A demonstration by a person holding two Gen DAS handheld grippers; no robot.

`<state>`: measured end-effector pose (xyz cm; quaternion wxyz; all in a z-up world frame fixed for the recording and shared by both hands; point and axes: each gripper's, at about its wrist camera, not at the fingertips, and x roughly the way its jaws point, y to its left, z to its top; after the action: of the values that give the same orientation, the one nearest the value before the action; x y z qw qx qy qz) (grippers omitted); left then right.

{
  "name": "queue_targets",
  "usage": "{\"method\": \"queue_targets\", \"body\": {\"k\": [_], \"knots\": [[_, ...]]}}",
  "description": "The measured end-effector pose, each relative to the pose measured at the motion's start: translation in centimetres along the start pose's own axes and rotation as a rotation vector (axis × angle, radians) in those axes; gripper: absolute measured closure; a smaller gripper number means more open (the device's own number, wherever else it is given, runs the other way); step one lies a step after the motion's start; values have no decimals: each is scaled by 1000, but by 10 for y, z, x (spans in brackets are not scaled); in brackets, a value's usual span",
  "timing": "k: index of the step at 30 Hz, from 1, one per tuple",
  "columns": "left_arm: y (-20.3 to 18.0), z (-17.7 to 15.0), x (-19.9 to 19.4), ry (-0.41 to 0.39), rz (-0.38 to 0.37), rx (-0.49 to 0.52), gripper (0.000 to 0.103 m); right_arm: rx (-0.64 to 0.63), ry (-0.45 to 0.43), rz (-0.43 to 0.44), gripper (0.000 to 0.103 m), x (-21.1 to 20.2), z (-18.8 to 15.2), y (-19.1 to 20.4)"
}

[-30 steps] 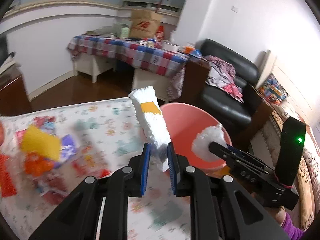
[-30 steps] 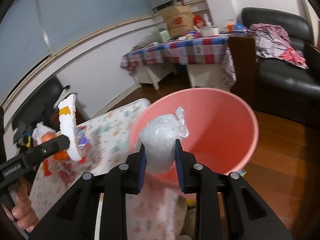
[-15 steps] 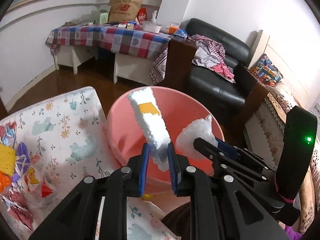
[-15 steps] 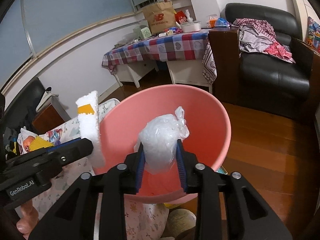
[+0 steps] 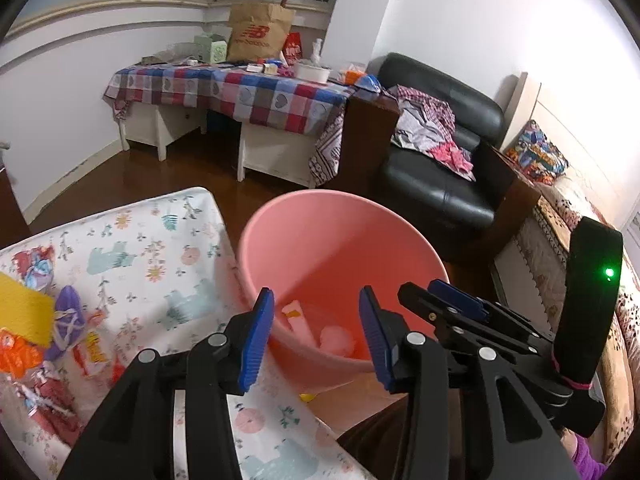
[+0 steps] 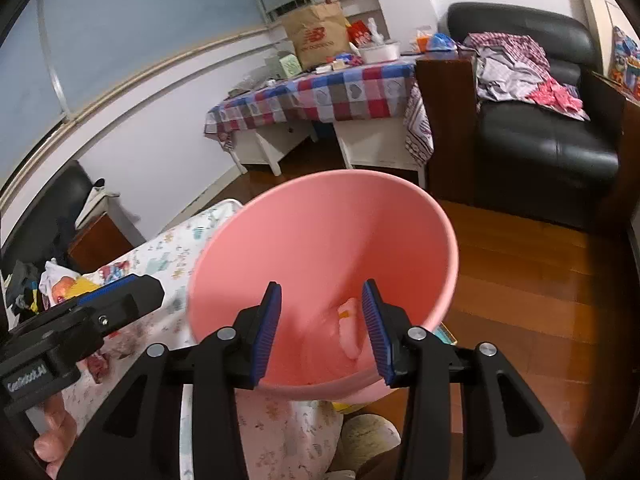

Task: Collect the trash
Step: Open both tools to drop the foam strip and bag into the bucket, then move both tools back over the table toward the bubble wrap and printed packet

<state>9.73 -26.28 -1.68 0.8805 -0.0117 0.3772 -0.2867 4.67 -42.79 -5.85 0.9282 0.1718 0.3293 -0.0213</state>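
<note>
1. Behind the work area, a checked tablecloth [image 5: 256, 92] covers a cluttered side table, and a black armchair [image 5: 436, 168] stands on the wooden floor.
2. The pink bin [image 5: 320, 240] sits just beside the floral-covered table [image 5: 160, 248], likely so scraps can be dropped straight in.
3. The left gripper [image 5: 316, 330] hangs over the bin's mouth, its jaws opening with nothing between them.
4. The right gripper [image 6: 322, 330] is poised over the same bin, jaws also opening and empty.
5. A foam piece [image 5: 298, 322] and a crumpled bag [image 5: 336, 338] lie at the bin's bottom.
6. More wrappers [image 5: 60, 320] remain on the table, so collecting looks unfinished.
</note>
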Motion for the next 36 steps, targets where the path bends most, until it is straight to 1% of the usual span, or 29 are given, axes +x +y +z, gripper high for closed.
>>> {"method": "queue_targets", "body": {"k": [2, 3, 5, 9, 15, 24, 32, 36], "knots": [[5, -1, -9, -12, 9, -13, 59, -10, -8, 19, 58, -5, -1, 7], [9, -3, -15, -20, 15, -21, 59, -15, -15, 38, 52, -8, -3, 12], [14, -6, -24, -32, 29, -31, 58, -29, -26, 72, 49, -14, -6, 20], [30, -15, -47, -61, 67, -48, 57, -61, -33, 107, 49, -23, -11, 39], [59, -31, -80, -99, 123, -74, 57, -117, -8, 127, 49, -25, -23, 70], [108, -64, -129, -150, 258, -116, 57, -191, 43, 165, 49, -19, -43, 115], [156, -98, -156, -135, 356, -192, 57, -223, 98, 209, 49, -6, -57, 146], [185, -115, -164, -119, 399, -258, 57, -241, 116, 223, 49, -1, -63, 158]]}}
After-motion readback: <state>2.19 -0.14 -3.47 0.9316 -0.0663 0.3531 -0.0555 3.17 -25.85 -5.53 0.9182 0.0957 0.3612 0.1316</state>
